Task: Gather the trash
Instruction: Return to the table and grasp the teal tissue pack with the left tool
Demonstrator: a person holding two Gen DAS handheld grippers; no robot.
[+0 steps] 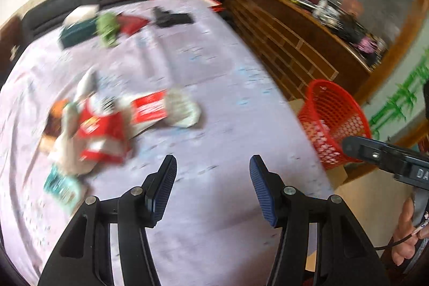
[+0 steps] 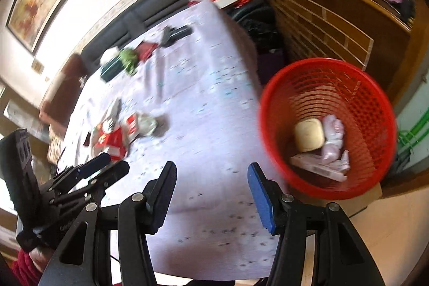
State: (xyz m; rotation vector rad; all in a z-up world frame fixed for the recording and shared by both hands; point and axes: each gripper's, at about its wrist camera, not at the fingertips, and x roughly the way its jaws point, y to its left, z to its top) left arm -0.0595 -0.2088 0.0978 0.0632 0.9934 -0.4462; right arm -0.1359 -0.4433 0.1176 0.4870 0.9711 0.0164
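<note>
A: Left gripper [image 1: 213, 165] and right gripper [image 2: 211, 173] both spread, nothing between them. Wrapper pile [image 1: 102, 130] sits on the worktop [image 1: 214, 66], well left of the red basket [image 2: 372, 98].

B: Looks light and crinkly, probably slippery. I'd pinch a bunched fold.

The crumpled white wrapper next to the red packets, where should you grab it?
Probably on its puffed-up far end, the part of the crumpled white wrapper sticking out clear of the red packets. Come from above with the left tool, whose jaws are open and empty. The wrapper lies flat on the tablecloth.
</note>
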